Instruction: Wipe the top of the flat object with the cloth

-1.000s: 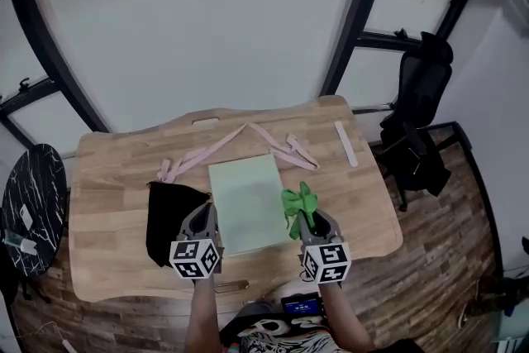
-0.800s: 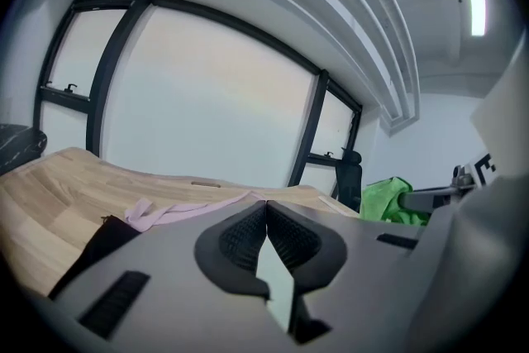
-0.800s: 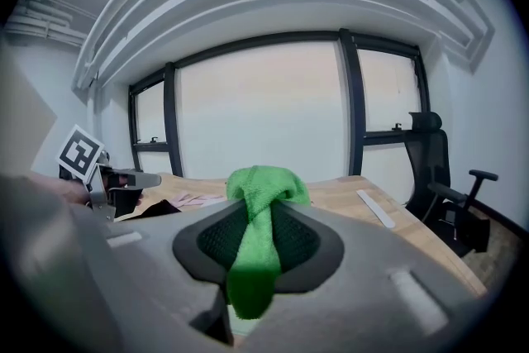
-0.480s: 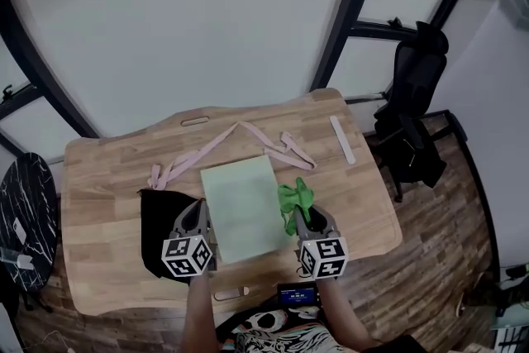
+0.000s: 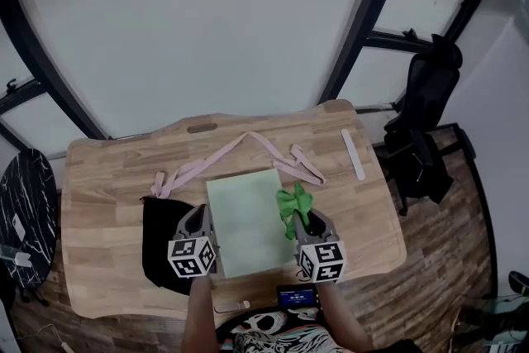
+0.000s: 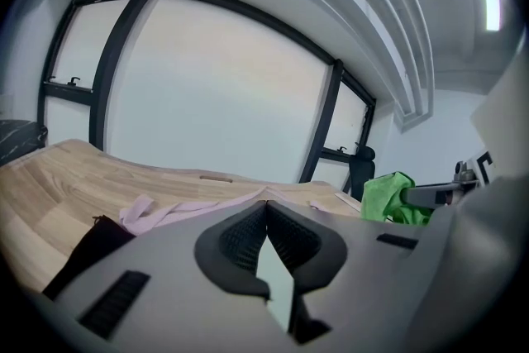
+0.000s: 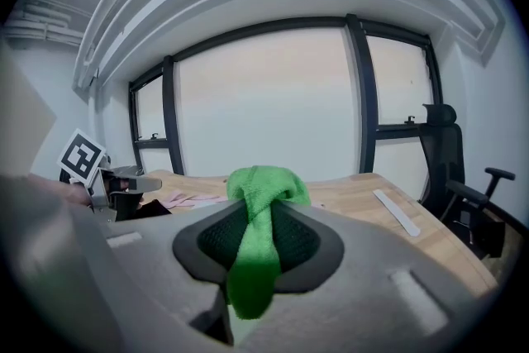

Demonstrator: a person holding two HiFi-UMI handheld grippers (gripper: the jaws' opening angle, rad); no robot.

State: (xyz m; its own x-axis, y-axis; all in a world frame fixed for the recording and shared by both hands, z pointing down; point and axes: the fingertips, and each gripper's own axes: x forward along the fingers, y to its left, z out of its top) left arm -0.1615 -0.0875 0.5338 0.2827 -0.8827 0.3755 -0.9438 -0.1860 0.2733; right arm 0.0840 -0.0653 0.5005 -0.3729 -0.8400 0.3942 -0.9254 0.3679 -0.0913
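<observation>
A pale green flat board [image 5: 250,221] lies on the wooden table [image 5: 107,178], near its front edge. My right gripper [image 5: 304,221] is shut on a bright green cloth [image 5: 293,203] that bunches up over the board's right edge; in the right gripper view the cloth [image 7: 259,215] is pinched between the dark pads and hangs down. My left gripper [image 5: 198,217] is shut with nothing in it, at the board's left edge over a black cloth [image 5: 159,236]. In the left gripper view its pads [image 6: 248,236] meet, with the board showing below.
A pink strap [image 5: 240,153] lies looped behind the board. A pale flat stick [image 5: 354,154] rests at the table's right. A black office chair [image 5: 421,128] stands off to the right, a dark round side table [image 5: 21,219] to the left. Large windows lie behind.
Both grippers have edged forward along the board's two sides, a little lower. The green cloth now hangs further in over the board's right edge. Both grips are unchanged.
</observation>
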